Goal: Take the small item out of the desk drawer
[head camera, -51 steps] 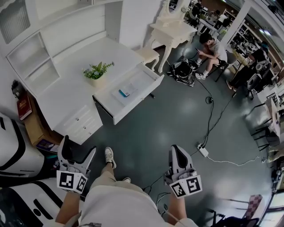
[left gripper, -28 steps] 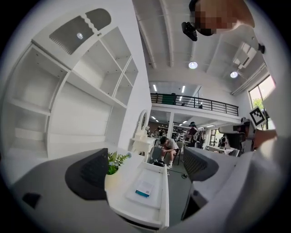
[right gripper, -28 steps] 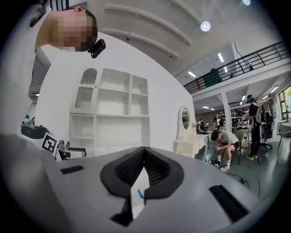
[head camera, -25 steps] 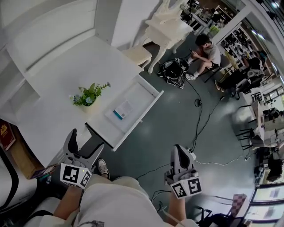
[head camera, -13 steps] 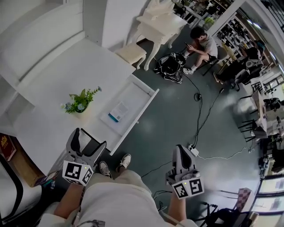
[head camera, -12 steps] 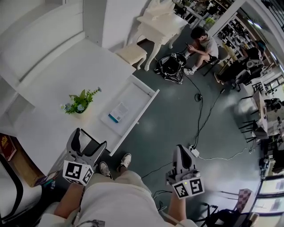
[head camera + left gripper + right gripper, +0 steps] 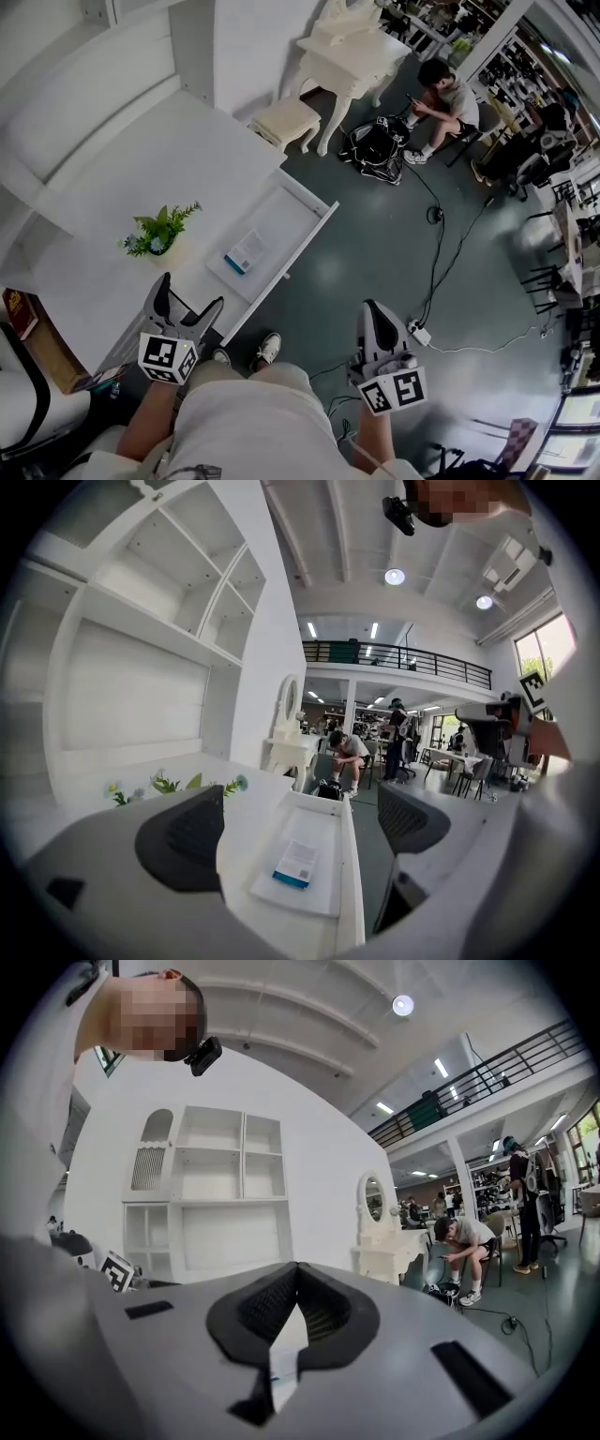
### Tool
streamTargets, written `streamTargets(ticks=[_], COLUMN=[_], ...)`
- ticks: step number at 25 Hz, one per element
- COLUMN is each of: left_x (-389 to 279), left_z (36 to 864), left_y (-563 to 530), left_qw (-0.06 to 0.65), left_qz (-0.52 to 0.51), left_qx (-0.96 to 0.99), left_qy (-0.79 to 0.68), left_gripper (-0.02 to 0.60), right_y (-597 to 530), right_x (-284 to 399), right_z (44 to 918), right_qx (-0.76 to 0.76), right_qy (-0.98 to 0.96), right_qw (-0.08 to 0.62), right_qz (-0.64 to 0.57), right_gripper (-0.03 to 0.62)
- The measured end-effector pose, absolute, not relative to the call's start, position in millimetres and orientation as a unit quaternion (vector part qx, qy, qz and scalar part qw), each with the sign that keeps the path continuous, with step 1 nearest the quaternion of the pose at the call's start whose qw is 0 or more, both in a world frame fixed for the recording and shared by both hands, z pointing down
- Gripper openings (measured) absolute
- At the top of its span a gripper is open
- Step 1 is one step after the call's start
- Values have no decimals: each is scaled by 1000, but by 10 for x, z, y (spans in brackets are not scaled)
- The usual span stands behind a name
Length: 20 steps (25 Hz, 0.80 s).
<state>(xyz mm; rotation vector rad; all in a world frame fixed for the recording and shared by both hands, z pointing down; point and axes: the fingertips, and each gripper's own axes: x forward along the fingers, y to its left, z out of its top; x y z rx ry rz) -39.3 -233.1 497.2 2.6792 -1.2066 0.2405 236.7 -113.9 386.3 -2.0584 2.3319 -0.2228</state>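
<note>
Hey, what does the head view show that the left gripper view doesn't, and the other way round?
Only the head view shows the power strip on the floor, the person's shoe and the red book. Only the left gripper view shows the ceiling lights and the balcony railing. Both show the open drawer with the small item lying in it, the plant on the desk, and the seated person.

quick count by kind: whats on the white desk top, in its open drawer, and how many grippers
Small green potted plant on the white desk top: 1
Flat white booklet with a blue edge in the open drawer: 1
Hand-held two-jaw grippers, left gripper and right gripper: 2
Total: 4
</note>
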Motion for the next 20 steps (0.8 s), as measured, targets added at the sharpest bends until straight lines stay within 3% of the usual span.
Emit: streamTargets(ticks=[20], left_x=[651], left_z=[7358], left_y=[-3181], left_qw=[132], left_qz=[318], left_qx=[891], left_qy=[-295], left_gripper=[499], right_y=[-1036], right_x=[2901], right_z=[4584], right_qx=[-687], right_qy=[710], right_qw=[-44], right_qz=[-148], right_gripper=[9])
